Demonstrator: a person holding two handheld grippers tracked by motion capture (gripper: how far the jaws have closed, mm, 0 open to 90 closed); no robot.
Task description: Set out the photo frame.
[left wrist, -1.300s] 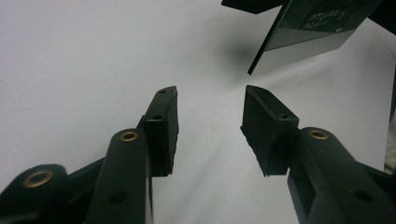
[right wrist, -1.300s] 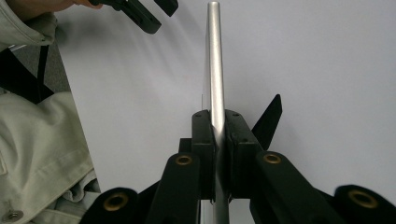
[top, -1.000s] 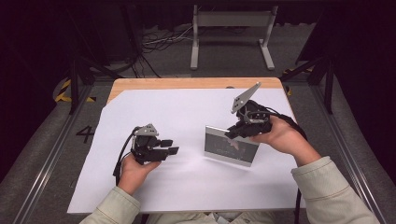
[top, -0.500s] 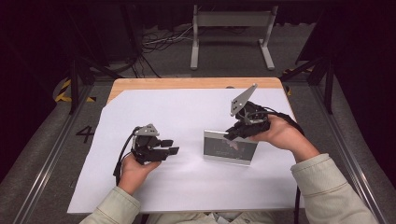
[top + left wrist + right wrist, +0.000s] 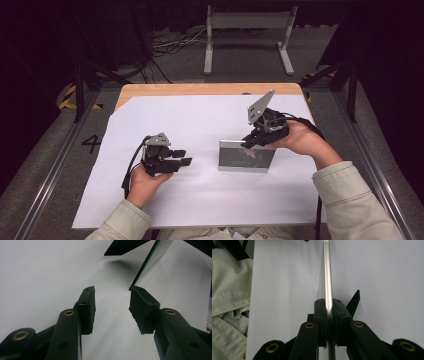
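Observation:
A silver-edged photo frame [image 5: 246,157] stands upright on the white sheet, right of centre. My right gripper [image 5: 248,142] is shut on its top edge; in the right gripper view the thin metal edge [image 5: 327,270] runs up from between the closed pads of that gripper [image 5: 328,302], and the frame's black back stand [image 5: 354,300] pokes out on the right. My left gripper [image 5: 182,157] is held low to the frame's left, open and holding nothing. In the left gripper view this gripper [image 5: 112,293] points toward the frame's near corner [image 5: 152,257].
A white paper sheet [image 5: 200,120] covers most of the wooden table [image 5: 210,89]. A grey metal stand [image 5: 247,30] and cables lie on the floor beyond. Metal rails [image 5: 55,165] run along both sides. A pale sleeve [image 5: 229,290] is beside the right gripper.

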